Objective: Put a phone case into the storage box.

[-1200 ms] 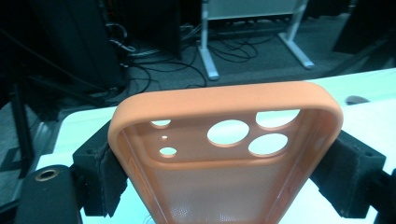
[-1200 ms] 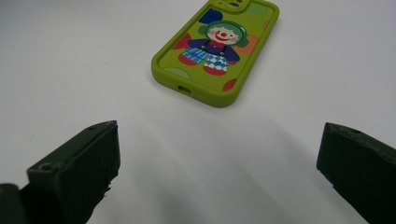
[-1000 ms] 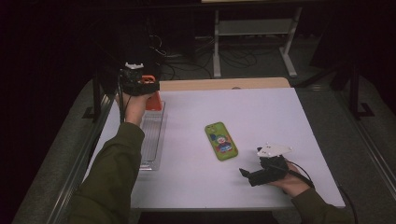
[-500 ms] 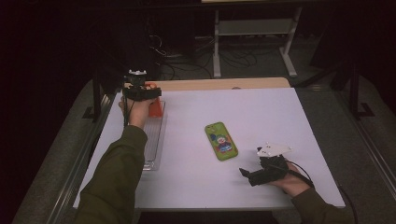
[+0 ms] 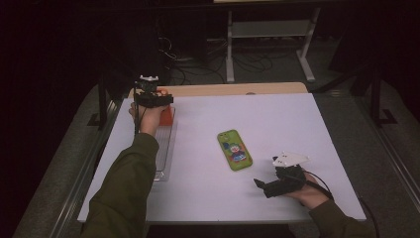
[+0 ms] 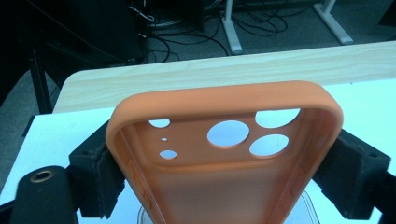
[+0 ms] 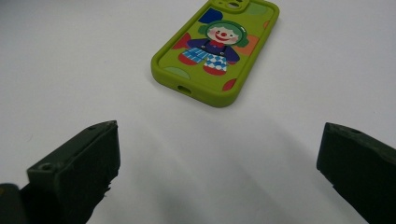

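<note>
Right gripper, near edge: jaws apart, empty. Green phone case just beyond, long axis pointing away. Left gripper, far left: jaws have just been opening, pads flanking upright orange case over clear tray.

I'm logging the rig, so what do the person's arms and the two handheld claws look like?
Both arms wear olive-green sleeves. The left claw is black, with a thin dark cable hanging from it. The right claw is black too, topped by a pale grey three-cornered plate, and trails a black cable.
</note>
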Motion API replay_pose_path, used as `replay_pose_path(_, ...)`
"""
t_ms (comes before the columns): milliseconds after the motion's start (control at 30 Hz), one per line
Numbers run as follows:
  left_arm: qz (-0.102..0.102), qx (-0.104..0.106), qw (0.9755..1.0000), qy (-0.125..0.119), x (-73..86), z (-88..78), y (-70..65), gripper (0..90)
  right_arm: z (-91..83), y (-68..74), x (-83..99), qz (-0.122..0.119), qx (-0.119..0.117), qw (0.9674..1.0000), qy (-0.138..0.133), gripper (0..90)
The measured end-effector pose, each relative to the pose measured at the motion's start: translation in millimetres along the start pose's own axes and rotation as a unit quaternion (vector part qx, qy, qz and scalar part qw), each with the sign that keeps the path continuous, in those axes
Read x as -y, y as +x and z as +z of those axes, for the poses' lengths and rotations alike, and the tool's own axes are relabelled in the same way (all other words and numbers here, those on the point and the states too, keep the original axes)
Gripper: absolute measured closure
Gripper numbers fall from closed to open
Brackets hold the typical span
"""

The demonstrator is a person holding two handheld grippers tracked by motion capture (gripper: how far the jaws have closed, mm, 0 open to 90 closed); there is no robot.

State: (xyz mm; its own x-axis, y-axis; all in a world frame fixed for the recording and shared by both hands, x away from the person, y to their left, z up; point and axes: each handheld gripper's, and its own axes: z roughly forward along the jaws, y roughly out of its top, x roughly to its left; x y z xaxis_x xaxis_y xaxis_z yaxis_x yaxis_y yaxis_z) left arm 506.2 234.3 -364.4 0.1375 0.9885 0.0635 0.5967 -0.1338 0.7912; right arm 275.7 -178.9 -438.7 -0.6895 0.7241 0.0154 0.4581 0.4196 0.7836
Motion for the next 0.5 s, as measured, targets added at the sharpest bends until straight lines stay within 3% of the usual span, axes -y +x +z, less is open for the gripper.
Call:
replay_pose_path(167, -0.001, 0.000, 1.0000, -0.001, -0.1, 1.0, 1.4, 10.3, -0.2, -0.1, 0.2, -0.001, -0.001, 1.0000, 0.003, 0.0)
replay_pose_path(500, -0.005, 0.020, 0.9997, -0.013, -1.5, -2.4, 7.1, 1.9, 0.3, 0.6, 0.2, -0.001, -0.001, 1.0000, 0.004, 0.0)
